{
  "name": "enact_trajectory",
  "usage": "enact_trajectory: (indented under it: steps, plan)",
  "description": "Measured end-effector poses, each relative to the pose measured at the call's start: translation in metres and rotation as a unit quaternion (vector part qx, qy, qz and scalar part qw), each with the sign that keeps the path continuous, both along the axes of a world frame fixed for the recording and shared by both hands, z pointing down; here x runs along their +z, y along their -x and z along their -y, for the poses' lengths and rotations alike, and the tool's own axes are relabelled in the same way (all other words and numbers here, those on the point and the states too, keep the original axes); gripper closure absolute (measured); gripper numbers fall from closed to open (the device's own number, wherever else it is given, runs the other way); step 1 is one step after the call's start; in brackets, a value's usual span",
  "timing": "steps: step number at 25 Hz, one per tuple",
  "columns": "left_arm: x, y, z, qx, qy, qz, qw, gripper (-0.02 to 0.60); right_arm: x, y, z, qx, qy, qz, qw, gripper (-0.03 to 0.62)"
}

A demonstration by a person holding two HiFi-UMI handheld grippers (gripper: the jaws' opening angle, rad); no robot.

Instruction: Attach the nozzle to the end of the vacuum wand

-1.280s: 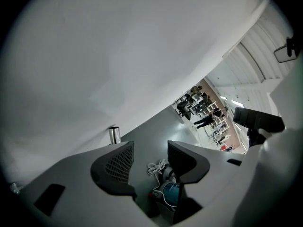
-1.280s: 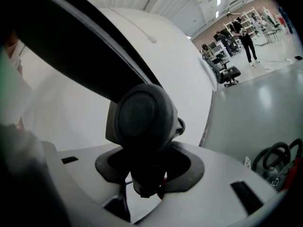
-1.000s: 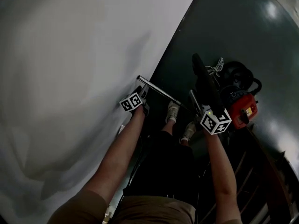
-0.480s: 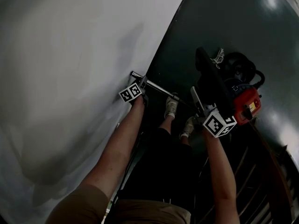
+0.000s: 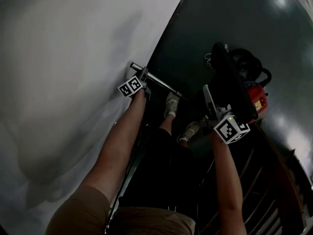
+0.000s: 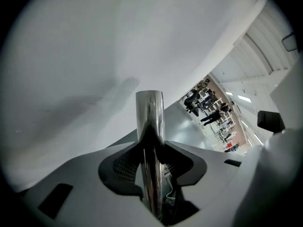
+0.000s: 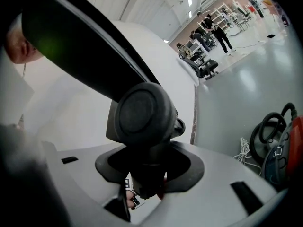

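Left gripper (image 6: pixel 151 161) clamped on wand (image 6: pixel 150 112); its jaws have just been closing (tube fills the gap between the pads). Wand's free end reaches over the edge of the white surface (image 5: pixel 63 82), and its other end slants toward the shoes (image 5: pixel 172 104). Right gripper (image 7: pixel 149 168) is shut on the nozzle (image 7: pixel 142 119) at its neck, well apart from the wand. Vacuum (image 5: pixel 255 98) sits just beside the nozzle. Open dark floor (image 5: pixel 205 23) beyond.

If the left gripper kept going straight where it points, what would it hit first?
Probably the white wall ahead, though depth is unclear. The left gripper, its jaws having just closed onto the metal wand, points toward it.
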State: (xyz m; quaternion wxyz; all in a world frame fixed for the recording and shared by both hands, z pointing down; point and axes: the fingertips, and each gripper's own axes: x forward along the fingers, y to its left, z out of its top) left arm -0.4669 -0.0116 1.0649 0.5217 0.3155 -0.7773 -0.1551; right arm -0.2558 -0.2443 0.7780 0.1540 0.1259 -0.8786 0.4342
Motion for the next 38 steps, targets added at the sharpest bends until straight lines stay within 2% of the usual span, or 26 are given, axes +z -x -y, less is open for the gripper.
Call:
enact_trajectory:
  steps: [4, 7, 11, 14, 16, 21, 25, 30, 35, 38]
  plan:
    - [-0.066, -0.028, 0.044, 0.057, -0.055, 0.044, 0.9959, 0.423, -0.047, -0.017, 0.001, 0.003, -0.041, 0.031, 0.999, 0.425]
    - [-0.133, -0.065, 0.078, 0.110, -0.104, 0.091, 0.9842, 0.423, -0.083, -0.044, -0.001, 0.005, -0.054, 0.052, 0.997, 0.425]
    - [-0.202, -0.156, 0.112, 0.172, -0.135, 0.128, 0.9674, 0.425, -0.145, -0.127, 0.000, 0.019, -0.076, 0.070, 0.994, 0.425]
    - [-0.251, -0.214, 0.130, 0.211, -0.154, 0.165, 0.9512, 0.425, -0.191, -0.193, -0.002, 0.039, -0.094, 0.097, 0.990, 0.425]
    - [-0.282, -0.253, 0.141, 0.242, -0.168, 0.190, 0.9365, 0.424, -0.217, -0.235, -0.003, 0.054, -0.109, 0.112, 0.986, 0.425]
    - [-0.345, -0.361, 0.157, 0.326, -0.212, 0.235, 0.8910, 0.425, -0.264, -0.334, -0.006, 0.098, -0.137, 0.123, 0.978, 0.425]
    - [-0.374, -0.418, 0.168, 0.361, -0.236, 0.265, 0.8624, 0.426, -0.282, -0.388, -0.005, 0.128, -0.156, 0.128, 0.971, 0.425]
    - [-0.397, -0.479, 0.182, 0.414, -0.243, 0.282, 0.8306, 0.428, -0.294, -0.431, -0.006, 0.154, -0.175, 0.119, 0.965, 0.425]
    - [-0.412, -0.542, 0.199, 0.469, -0.256, 0.314, 0.7851, 0.430, -0.311, -0.441, -0.008, 0.158, -0.201, 0.114, 0.960, 0.425]
    - [-0.421, -0.576, 0.212, 0.491, -0.273, 0.323, 0.7612, 0.431, -0.317, -0.437, -0.010, 0.149, -0.226, 0.098, 0.958, 0.425]
